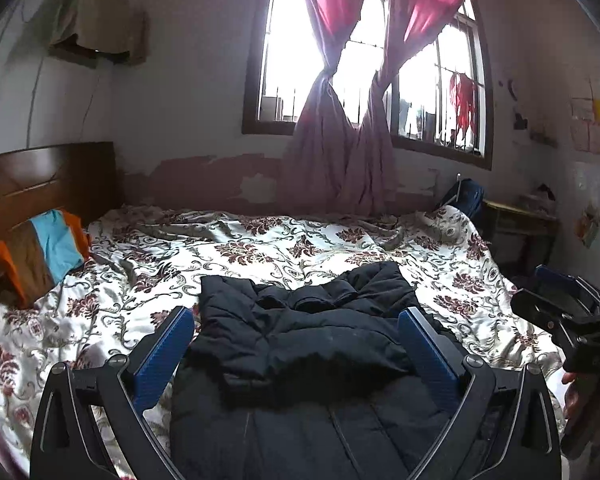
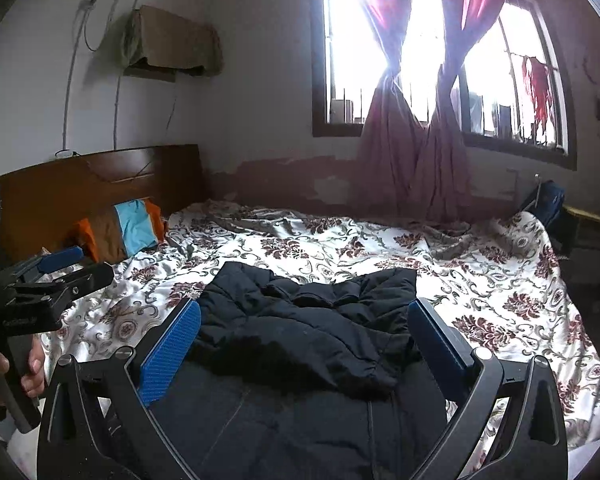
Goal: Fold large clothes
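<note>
Both of my wrist cameras sit at the near edge of the bed (image 1: pixel 260 252), close above it, and face across it toward the window (image 1: pixel 364 60) on the far wall. My left wrist view stands nearer the headboard (image 1: pixel 48 184) end; my right wrist view stands farther from the headboard. Each catches the other tool at its frame edge. Both views share the bed surface, the black jacket (image 1: pixel 312 344) at the bed's near edge, the headboard and the window.

A home bedroom. A bed (image 1: pixel 260 248) with a floral cover and wooden headboard (image 1: pixel 40 184) stands below a barred window (image 1: pixel 364 52) with knotted pink curtains (image 1: pixel 340 152). A striped pillow (image 1: pixel 40 256) lies by the headboard.
</note>
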Tool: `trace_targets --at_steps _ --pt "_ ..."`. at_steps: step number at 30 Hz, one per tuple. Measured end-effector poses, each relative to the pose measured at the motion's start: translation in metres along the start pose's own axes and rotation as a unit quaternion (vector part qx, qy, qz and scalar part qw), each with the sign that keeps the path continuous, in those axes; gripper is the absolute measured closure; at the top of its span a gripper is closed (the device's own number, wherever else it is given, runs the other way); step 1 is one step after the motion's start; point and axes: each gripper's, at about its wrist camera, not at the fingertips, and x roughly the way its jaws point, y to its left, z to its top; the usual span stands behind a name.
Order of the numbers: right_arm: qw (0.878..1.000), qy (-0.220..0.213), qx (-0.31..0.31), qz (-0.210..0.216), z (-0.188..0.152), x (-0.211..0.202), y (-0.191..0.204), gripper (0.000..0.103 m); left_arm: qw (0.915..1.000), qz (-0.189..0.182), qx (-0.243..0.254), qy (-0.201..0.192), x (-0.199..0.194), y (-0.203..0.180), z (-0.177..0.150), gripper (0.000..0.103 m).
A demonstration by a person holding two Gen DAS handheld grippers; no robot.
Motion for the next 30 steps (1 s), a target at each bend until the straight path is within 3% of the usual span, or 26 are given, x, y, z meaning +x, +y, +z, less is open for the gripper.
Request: trace_targets --at_steps 12,30 --pt "0.999 -0.028 -0.025 -0.016 -0.016 -0.049 0.027 0.002 0.9993 0.033 0.018 0.003 -0.049 0.001 -0.016 0.001" --pt "0.996 -0.030 -0.027 -0.074 -0.066 -0.075 0.029 0.002 0.9979 0.059 0.021 0.016 -0.070 0.001 -0.061 0.001"
